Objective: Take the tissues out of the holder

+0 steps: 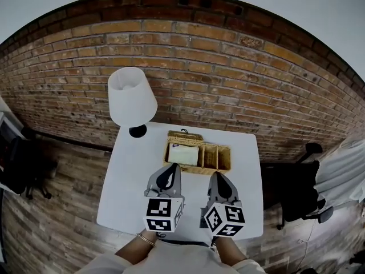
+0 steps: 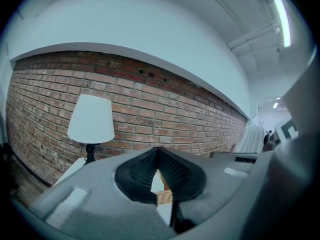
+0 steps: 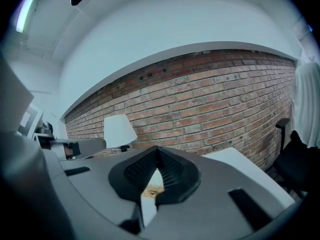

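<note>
you're at the approach step: your left gripper and right gripper sit clenched and empty at centre frame, just below the holder. the tissues fill its left compartment (untouched). next, open one gripper and reach in.
</note>
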`<state>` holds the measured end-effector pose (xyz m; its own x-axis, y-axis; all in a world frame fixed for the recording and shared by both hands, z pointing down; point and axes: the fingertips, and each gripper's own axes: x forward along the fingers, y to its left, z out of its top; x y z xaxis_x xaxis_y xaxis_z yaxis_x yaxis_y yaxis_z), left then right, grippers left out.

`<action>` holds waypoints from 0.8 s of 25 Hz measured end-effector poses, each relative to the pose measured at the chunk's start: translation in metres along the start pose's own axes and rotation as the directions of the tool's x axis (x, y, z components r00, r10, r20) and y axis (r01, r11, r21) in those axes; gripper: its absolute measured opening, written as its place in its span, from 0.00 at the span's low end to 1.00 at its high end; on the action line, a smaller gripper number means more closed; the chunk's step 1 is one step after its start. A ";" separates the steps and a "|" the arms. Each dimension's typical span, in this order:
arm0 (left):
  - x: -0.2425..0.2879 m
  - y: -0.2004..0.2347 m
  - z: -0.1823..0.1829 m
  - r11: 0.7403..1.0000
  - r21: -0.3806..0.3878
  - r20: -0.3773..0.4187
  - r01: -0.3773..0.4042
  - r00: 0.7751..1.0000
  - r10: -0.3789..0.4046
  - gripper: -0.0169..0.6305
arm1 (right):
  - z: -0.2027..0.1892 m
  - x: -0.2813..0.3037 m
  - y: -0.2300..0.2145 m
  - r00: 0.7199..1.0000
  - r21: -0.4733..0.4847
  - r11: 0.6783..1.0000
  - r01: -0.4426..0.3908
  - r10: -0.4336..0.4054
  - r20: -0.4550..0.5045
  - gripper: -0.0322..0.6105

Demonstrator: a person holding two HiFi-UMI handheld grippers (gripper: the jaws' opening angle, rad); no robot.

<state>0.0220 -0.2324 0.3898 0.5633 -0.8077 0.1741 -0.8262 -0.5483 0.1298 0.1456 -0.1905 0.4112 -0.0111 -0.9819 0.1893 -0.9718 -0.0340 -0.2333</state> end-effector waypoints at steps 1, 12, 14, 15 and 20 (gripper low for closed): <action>0.003 0.001 -0.003 1.000 -0.002 -0.008 -0.005 1.000 0.005 0.03 | -0.001 0.005 0.000 1.000 0.006 1.000 -0.011 0.011 -0.002 0.06; 0.018 0.022 -0.015 0.996 -0.010 -0.054 -0.091 0.994 0.090 0.03 | -0.009 0.059 0.014 0.973 -0.058 0.976 -0.210 0.203 -0.112 0.06; 0.019 0.025 -0.018 0.995 -0.015 -0.060 -0.101 0.993 0.100 0.03 | -0.012 0.069 0.018 0.959 -0.108 0.960 -0.259 0.241 -0.151 0.06; 0.020 0.027 -0.019 0.994 -0.017 -0.062 -0.106 0.993 0.105 0.03 | -0.014 0.074 0.020 0.951 -0.128 0.951 -0.281 0.258 -0.171 0.06; 0.021 0.036 -0.024 0.990 -0.028 -0.070 -0.141 0.988 0.139 0.03 | -0.024 0.097 0.023 0.902 -0.192 0.901 -0.388 0.329 -0.280 0.21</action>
<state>0.0045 -0.2640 0.4214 0.4427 -0.8585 0.2587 -0.8967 -0.4228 0.1314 0.1164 -0.2823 0.4475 -0.3957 -0.8447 0.3605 -0.9168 0.3866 -0.1005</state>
